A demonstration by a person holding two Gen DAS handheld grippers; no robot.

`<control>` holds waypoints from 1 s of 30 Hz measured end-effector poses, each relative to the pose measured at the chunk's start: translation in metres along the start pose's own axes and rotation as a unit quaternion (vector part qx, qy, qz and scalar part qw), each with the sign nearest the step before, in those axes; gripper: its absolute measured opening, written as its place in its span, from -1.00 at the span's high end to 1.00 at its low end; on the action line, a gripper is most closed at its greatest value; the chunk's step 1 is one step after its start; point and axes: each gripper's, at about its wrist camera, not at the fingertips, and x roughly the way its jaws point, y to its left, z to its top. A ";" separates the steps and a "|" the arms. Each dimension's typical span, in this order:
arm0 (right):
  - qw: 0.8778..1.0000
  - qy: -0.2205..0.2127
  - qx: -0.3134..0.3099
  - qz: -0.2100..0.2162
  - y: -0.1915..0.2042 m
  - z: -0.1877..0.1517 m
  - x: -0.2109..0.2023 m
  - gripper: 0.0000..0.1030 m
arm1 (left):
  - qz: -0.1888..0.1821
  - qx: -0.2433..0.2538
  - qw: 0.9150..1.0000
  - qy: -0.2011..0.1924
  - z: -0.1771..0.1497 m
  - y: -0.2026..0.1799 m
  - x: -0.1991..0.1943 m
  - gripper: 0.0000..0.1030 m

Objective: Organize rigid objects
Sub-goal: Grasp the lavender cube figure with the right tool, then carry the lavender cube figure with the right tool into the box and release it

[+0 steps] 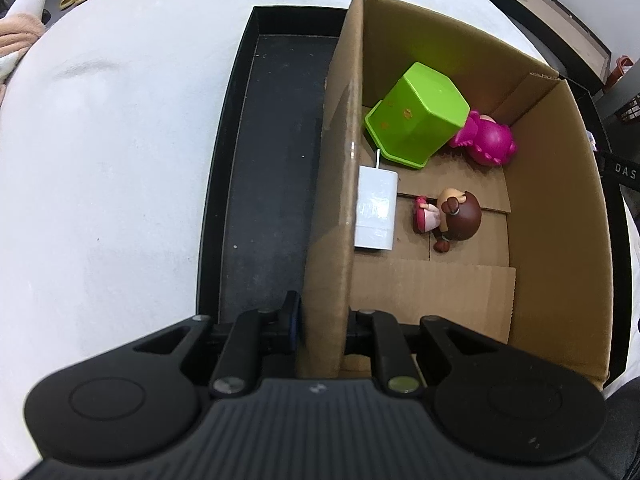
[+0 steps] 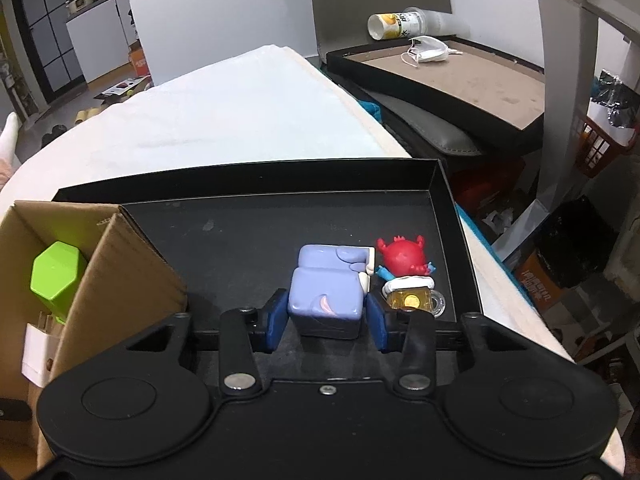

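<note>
My left gripper [image 1: 322, 326] is shut on the left wall of a cardboard box [image 1: 336, 184], one finger outside, one inside. Inside the box lie a green hexagonal cup [image 1: 420, 116], a magenta toy [image 1: 488, 140], a white box [image 1: 376, 210] and a brown-haired doll [image 1: 450, 214]. My right gripper [image 2: 326, 314] is shut on a lavender block toy [image 2: 328, 286] that rests in the black tray [image 2: 248, 240]. A red crab figure on a yellow mug [image 2: 408, 276] stands just right of it.
The black tray [image 1: 264, 160] lies on a white bed [image 1: 120, 160], with the cardboard box [image 2: 80, 248] at its left end. Right of the bed are a framed board with a face mask [image 2: 428, 50], a bottle [image 2: 404, 22] and floor clutter.
</note>
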 end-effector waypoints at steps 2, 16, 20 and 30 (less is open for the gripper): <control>1.000 -0.002 -0.007 -0.002 0.001 0.000 -0.004 0.26 | -0.002 -0.001 1.000 -0.002 -0.001 0.002 -0.001 0.69; 1.000 -0.011 -0.019 0.001 0.004 0.001 -0.042 0.27 | -0.014 0.042 0.999 -0.028 -0.014 -0.004 -0.016 0.69; 1.000 -0.007 -0.023 0.006 0.008 0.003 -0.052 0.26 | -0.013 0.051 0.998 -0.040 -0.018 -0.004 -0.021 0.69; 0.999 -0.013 -0.042 0.011 0.022 0.003 -0.080 0.26 | -0.023 0.044 0.998 -0.046 -0.019 -0.001 -0.025 0.67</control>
